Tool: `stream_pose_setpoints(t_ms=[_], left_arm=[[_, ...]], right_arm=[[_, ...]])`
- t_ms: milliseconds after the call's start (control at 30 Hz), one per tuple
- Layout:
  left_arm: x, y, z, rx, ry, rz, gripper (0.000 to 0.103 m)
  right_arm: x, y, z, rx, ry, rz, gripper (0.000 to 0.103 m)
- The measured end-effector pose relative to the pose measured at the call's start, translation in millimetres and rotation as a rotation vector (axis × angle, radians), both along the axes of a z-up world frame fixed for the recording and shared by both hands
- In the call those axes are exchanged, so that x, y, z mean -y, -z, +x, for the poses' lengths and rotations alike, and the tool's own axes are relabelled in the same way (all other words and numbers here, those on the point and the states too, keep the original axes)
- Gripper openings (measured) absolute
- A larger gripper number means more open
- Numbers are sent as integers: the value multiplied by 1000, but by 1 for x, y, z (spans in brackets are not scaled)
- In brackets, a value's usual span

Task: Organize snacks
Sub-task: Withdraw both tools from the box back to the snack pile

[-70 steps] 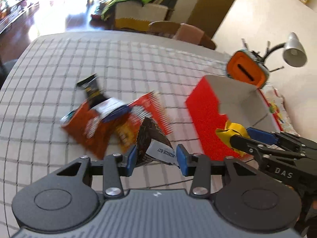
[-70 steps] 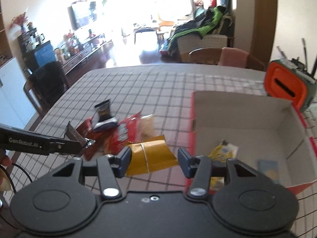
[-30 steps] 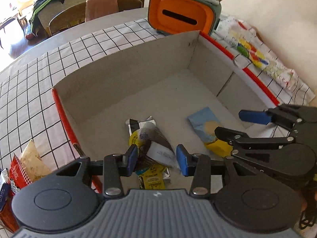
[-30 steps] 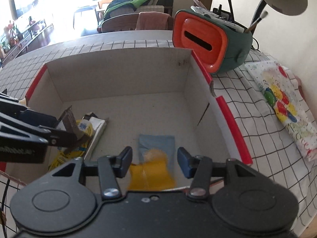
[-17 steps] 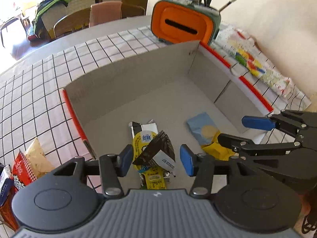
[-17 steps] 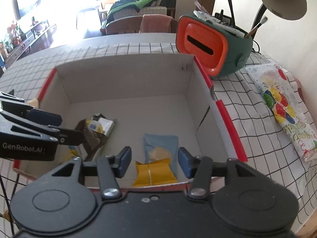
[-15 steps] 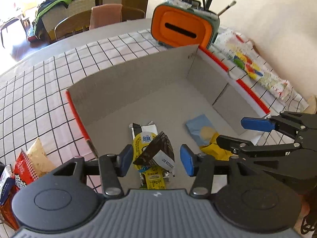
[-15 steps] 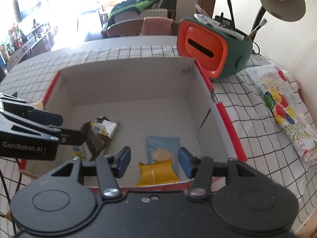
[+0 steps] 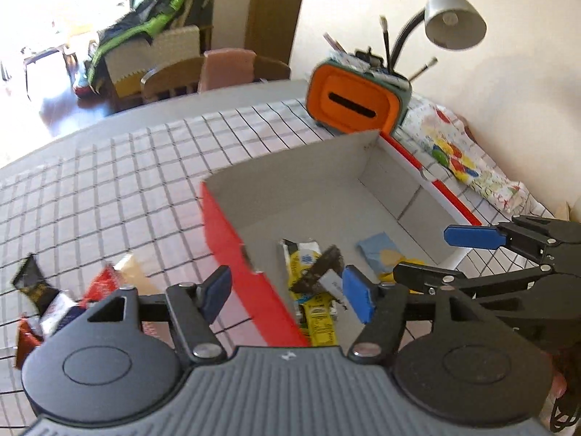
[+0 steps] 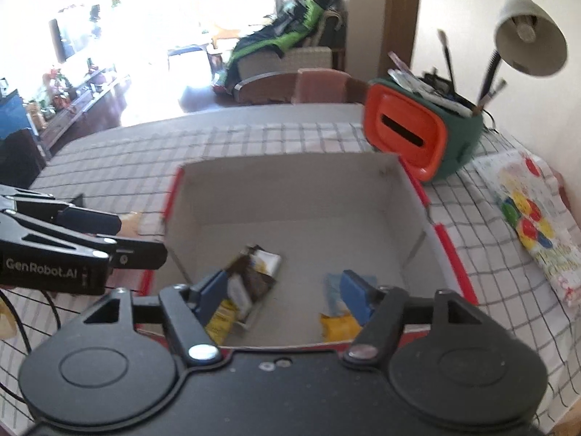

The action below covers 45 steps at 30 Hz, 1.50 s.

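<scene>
Both tongs empty over the box, more snacks waiting outside it.

Nearest you, your left tongs and right tongs are both opening, nothing between their pads. Just beyond, inside the red box, lie a dark brown packet atop a yellow bar, a blue sachet and a yellow packet. So part of the job looks done. Further left on the checked desk, well apart from the box, a pile of loose snacks remains yours to gather.
</scene>
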State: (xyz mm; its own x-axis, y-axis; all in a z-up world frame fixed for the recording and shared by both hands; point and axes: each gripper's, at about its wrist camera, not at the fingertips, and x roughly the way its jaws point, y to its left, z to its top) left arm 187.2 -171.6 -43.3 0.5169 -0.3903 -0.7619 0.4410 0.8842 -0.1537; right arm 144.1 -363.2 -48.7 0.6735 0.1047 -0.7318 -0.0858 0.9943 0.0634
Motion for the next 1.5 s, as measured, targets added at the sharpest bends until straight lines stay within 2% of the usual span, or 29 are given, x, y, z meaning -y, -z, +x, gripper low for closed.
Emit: stream_pose_setpoints(t_ms=[167,400,667,867,1000,1333,1500], left_arm=[[-27,-9,-11,43,-52,13,70],[-73,-12,-24,79,-161,32,81],[-132,-5,-36,93,-308,57,86],[-168,9,-37,39,-393,49,86],[-189,21,-34,-5,-454,34,86],[-220,54,-6,-116,-623,62,86],[-232,72,13,-209,-683,5,86]], right_arm=[[-24,-7,1,16,-37,14,75],[-55,-9,0,31,-106,36,84],[-99,-3,7,18,-198,70,92],[-129,6,14,4,-245,71,103],[-148,15,17,-14,-265,73,103],[-180,39,41,-43,-289,9,103],[-188,52,55,-73,-305,-2,103]])
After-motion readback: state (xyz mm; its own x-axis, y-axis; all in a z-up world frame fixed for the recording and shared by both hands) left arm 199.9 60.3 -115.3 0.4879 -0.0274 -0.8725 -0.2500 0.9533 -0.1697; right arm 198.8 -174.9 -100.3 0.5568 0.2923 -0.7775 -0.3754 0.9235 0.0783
